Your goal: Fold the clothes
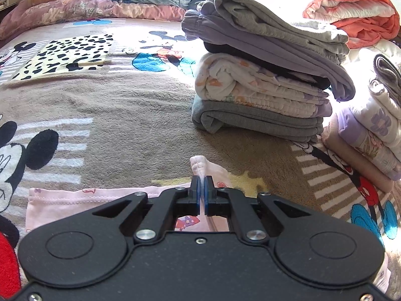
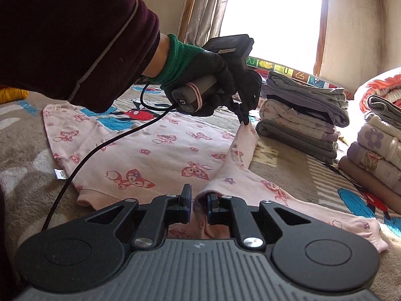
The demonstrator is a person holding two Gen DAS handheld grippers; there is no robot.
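Observation:
A pink top with red cartoon prints lies spread on the bed blanket. In the right wrist view a gloved hand holds my left gripper, shut on a pinched corner of the pink cloth and lifting it slightly. In the left wrist view that gripper has its blue pads closed on a pink fold. My right gripper is shut on a bunched pink fold at the near edge of the top, by the sleeve that trails right.
A stack of folded clothes in grey, lilac and white stands to the right on the cartoon blanket. A second folded pile sits farther right. Pillows and quilts line the far side; a bright window is behind.

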